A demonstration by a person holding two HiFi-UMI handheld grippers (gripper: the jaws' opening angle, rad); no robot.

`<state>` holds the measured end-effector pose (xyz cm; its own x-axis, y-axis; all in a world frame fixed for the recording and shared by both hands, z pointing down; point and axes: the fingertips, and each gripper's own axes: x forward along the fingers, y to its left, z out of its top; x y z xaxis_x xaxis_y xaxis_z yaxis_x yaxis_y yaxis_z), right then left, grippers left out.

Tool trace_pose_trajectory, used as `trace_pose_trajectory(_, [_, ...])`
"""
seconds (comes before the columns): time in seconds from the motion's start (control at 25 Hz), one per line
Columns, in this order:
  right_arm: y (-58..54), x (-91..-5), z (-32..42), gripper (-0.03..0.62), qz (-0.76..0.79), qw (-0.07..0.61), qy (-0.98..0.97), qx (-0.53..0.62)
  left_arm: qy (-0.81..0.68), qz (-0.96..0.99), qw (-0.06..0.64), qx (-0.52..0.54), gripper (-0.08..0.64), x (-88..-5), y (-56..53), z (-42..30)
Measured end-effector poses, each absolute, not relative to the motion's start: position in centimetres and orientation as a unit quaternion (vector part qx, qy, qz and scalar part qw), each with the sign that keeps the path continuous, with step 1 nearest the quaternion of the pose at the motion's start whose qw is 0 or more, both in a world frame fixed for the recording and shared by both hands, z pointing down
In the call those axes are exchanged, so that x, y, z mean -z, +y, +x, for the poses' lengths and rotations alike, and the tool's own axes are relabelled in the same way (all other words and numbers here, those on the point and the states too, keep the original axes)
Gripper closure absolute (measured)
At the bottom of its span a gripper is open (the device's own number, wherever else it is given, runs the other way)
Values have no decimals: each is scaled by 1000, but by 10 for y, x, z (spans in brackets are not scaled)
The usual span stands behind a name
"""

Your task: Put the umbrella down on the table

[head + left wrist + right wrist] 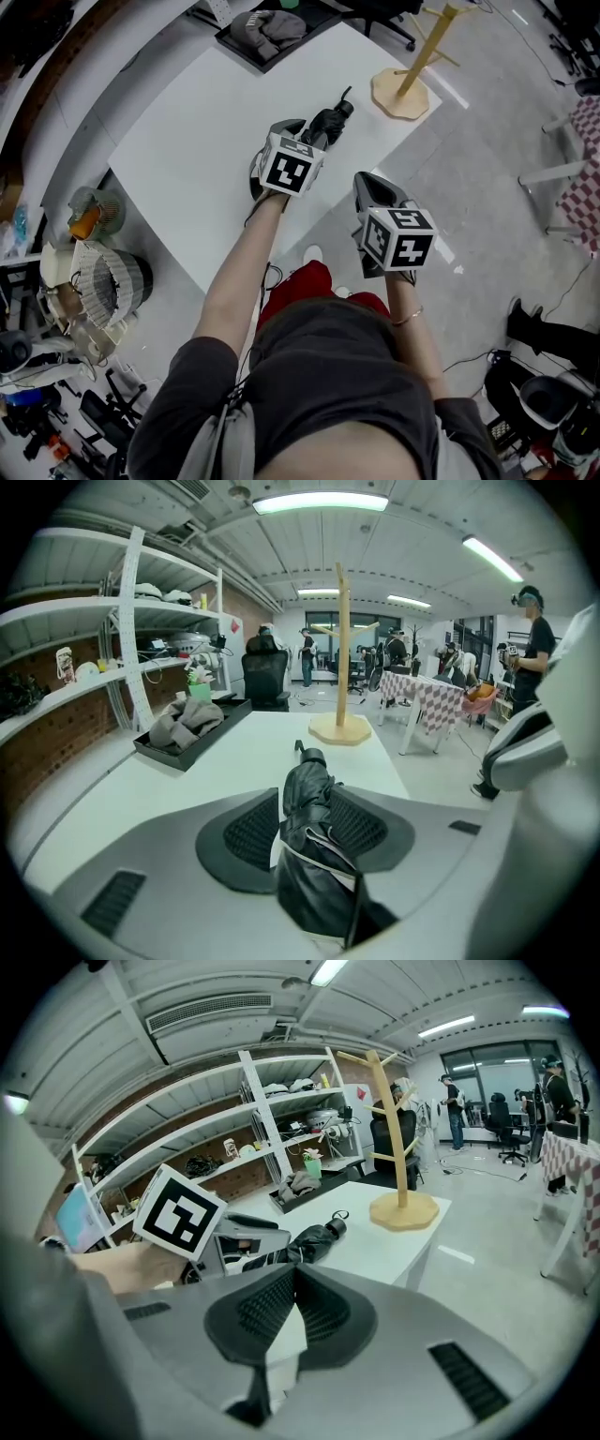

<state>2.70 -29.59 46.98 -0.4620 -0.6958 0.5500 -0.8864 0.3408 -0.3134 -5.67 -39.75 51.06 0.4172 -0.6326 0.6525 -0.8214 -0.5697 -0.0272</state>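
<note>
As the left tool (302,829) clamps it, the umbrella (328,122) points toward the stand (401,94).

Stand (401,94) on table (206,159) behind umbrella (328,124); tray (267,33) leftward.

head: steeply down | gripper views: low, forward | shared: table (187,141)

Open tabletop (202,141) between tray (246,42) and stand (400,94)
</note>
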Motion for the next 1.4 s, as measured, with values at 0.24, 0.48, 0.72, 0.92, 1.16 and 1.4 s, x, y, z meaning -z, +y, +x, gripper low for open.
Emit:
trace_pose_trajectory(0.24, [-291, -465, 24, 574, 485, 160, -809, -290, -465, 830, 173, -255, 420, -485, -391, -70])
trace_pose_trajectory(0.48, [-291, -461, 26, 574, 484, 158, -813, -283, -496, 825, 164, -215, 467, -460, -383, -86])
trace_pose_trajectory(0.72, [-291, -451, 31, 574, 485, 148, -817, -274, -529, 814, 156, -179, 524, -437, -368, -104])
trace_pose_trajectory(0.92, [-287, -443, 29, 574, 479, 141, -824, -268, -547, 807, 158, -156, 545, -428, -350, -118])
trace_pose_trajectory(1.16, [-283, -438, 26, 574, 471, 134, -833, -259, -562, 797, 190, -114, 548, -427, -325, -134])
trace_pose_trajectory(1.4, [-275, -436, 23, 574, 460, 130, -842, -251, -579, 786, 194, -93, 548, -422, -297, -145])
